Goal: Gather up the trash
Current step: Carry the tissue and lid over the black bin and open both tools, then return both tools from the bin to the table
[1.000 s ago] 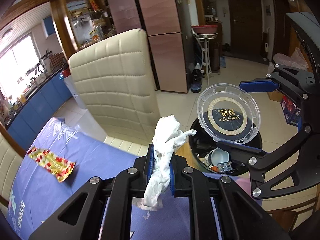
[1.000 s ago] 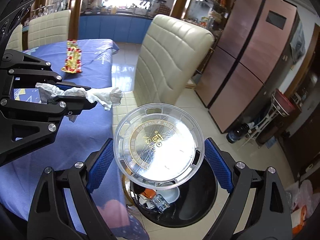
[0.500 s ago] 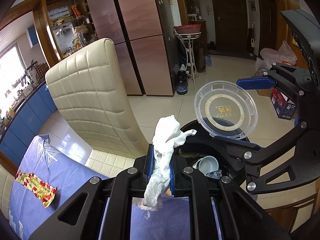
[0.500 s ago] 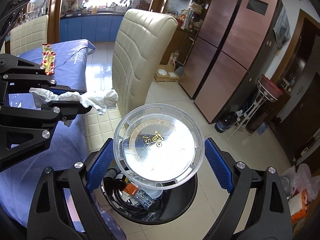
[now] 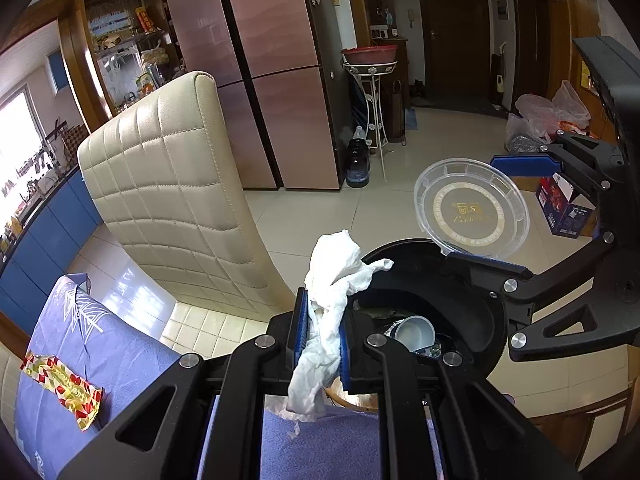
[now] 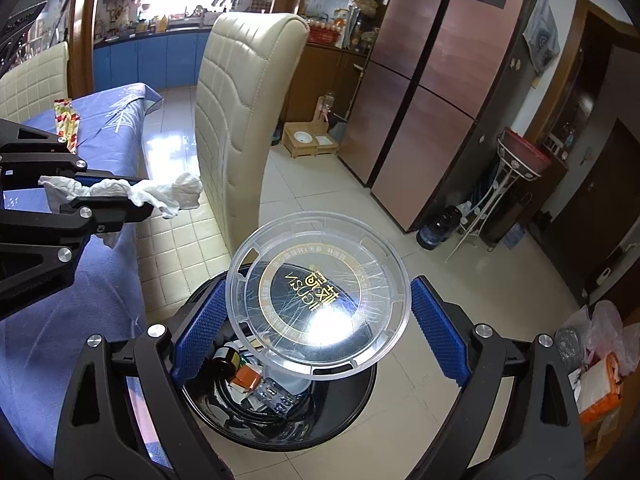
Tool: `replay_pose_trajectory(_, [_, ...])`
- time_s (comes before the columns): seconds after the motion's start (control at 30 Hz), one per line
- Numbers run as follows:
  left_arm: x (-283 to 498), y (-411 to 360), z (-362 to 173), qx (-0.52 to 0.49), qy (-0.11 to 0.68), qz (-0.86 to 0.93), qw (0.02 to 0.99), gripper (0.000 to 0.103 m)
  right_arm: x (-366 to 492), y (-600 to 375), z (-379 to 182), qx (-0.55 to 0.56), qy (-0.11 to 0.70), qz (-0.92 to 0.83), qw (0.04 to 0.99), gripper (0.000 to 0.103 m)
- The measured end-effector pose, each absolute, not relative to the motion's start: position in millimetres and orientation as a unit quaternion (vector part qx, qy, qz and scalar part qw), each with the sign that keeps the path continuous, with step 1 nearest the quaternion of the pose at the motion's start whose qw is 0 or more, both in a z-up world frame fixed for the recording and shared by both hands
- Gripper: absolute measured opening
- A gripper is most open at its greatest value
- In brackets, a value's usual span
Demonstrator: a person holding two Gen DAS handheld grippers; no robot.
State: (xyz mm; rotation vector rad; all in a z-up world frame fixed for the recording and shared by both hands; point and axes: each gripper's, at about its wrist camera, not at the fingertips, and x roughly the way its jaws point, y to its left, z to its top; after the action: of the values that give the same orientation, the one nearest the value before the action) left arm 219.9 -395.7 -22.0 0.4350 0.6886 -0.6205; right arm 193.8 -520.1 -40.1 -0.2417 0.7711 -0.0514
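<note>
The round black trash bin (image 6: 280, 412) stands on the pale floor, just beside the blue table edge (image 5: 120, 360) and near the cream padded chair (image 5: 172, 200). Both tongs have slid off the table and now hang over the bin. The left gripper (image 5: 322, 340) squeezes a crumpled white tissue (image 5: 328, 304). The right gripper (image 6: 316, 320) holds a clear round plastic lid (image 6: 320, 300) between wide jaws. In the bin lie a small cup (image 5: 414, 332) and scraps.
</note>
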Motion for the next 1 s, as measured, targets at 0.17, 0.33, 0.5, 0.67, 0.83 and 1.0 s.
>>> replay_pose_trajectory(0.17, [220, -399, -24, 0.209, 0.332, -0.303, 0.868, 0.013, 192, -526, -45, -0.112, 0.382, -0.031, 0.917, 0.090])
replay_pose_trajectory(0.33, [223, -405, -28, 0.208, 0.339, -0.309, 0.864, 0.013, 191, -531, -47, -0.102, 0.382, -0.035, 0.918, 0.096])
replay_pose_trajectory(0.5, [224, -413, -32, 0.211, 0.342, -0.317, 0.859, 0.013, 191, -539, -49, -0.096, 0.381, -0.048, 0.918, 0.096])
replay_pose_trajectory(0.67, [222, -422, -35, 0.216, 0.341, -0.323, 0.856, 0.013, 189, -544, -54, -0.097, 0.383, -0.064, 0.916, 0.096])
replay_pose_trajectory(0.83, [221, -429, -37, 0.217, 0.343, -0.329, 0.853, 0.015, 185, -549, -58, -0.096, 0.386, -0.073, 0.914, 0.095])
replay_pose_trajectory(1.0, [219, -433, -38, 0.221, 0.341, -0.334, 0.850, 0.015, 183, -554, -58, -0.093, 0.388, -0.082, 0.913, 0.095])
